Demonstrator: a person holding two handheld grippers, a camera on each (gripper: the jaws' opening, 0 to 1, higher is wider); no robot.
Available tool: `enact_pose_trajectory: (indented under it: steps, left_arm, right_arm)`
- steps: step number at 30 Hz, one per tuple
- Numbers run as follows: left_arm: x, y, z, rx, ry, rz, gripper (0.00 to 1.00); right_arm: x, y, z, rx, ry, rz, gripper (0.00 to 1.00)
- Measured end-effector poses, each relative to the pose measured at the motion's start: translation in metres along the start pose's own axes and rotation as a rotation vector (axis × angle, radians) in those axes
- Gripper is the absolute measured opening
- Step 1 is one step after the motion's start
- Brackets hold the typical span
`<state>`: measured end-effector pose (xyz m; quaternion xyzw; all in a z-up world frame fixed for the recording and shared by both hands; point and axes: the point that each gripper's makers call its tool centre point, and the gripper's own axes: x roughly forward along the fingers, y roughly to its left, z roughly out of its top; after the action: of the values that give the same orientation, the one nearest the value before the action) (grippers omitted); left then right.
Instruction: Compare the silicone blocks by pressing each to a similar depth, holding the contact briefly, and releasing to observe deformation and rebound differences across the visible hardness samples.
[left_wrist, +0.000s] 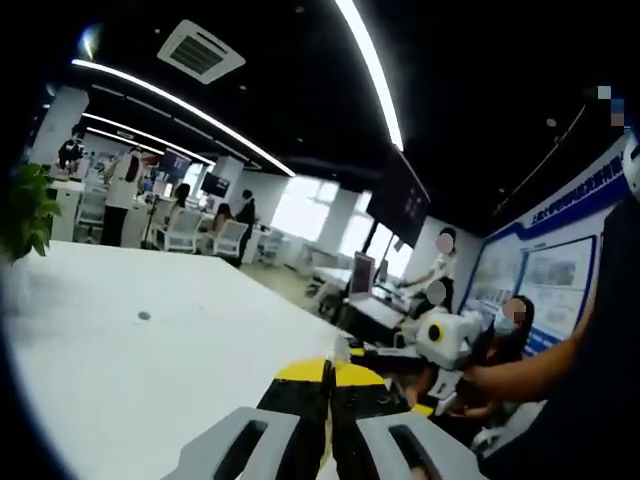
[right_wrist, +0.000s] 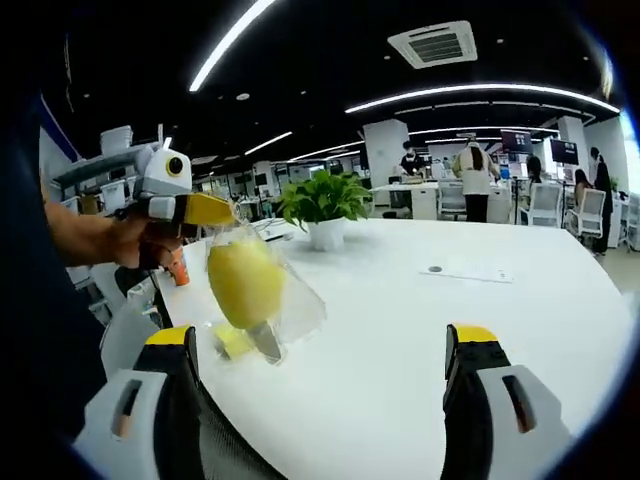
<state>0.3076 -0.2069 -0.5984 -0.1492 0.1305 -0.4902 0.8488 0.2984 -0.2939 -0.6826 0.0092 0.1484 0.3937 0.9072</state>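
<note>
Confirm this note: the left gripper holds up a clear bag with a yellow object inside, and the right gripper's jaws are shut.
One thing is wrong: the right gripper is open, its jaws standing far apart, as the right gripper view shows. The rest holds: the left gripper holds up the clear bag with the yellow object inside.

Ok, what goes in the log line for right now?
left hand-held gripper: shut on clear bag | bag: yellow lump inside | right hand-held gripper: open, empty

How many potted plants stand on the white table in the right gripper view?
1. The potted plant stands at the far side of the white table. Others may be hidden behind the clear bag.
</note>
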Motion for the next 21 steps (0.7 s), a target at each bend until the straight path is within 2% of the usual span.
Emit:
enact_pose_trajectory:
  steps: [5, 11, 16, 19, 20, 21]
  left_arm:
    - [0.003, 0.009, -0.011, -0.04, -0.015, 0.025, 0.0]
    - [0.008, 0.011, -0.028, -0.047, 0.004, 0.026, 0.0]
    - [0.014, 0.008, -0.043, -0.059, 0.035, -0.005, 0.0]
    - [0.016, 0.006, -0.052, -0.095, 0.048, -0.021, 0.0]
    - [0.018, 0.002, -0.058, -0.135, 0.056, -0.048, 0.0]
    - [0.019, 0.003, -0.062, -0.12, 0.058, -0.048, 0.0]
  right_arm:
    - [-0.007, -0.001, -0.017, 0.034, 0.022, -0.018, 0.96]
    - [-0.013, -0.002, -0.022, 0.075, 0.019, -0.031, 0.96]
    - [-0.016, -0.005, -0.027, 0.101, 0.022, -0.041, 0.96]
    - [-0.017, -0.007, -0.026, 0.122, 0.007, -0.048, 0.96]
    - [-0.017, -0.006, -0.026, 0.126, 0.007, -0.047, 0.96]
    - [-0.017, -0.006, -0.027, 0.126, 0.008, -0.047, 0.96]
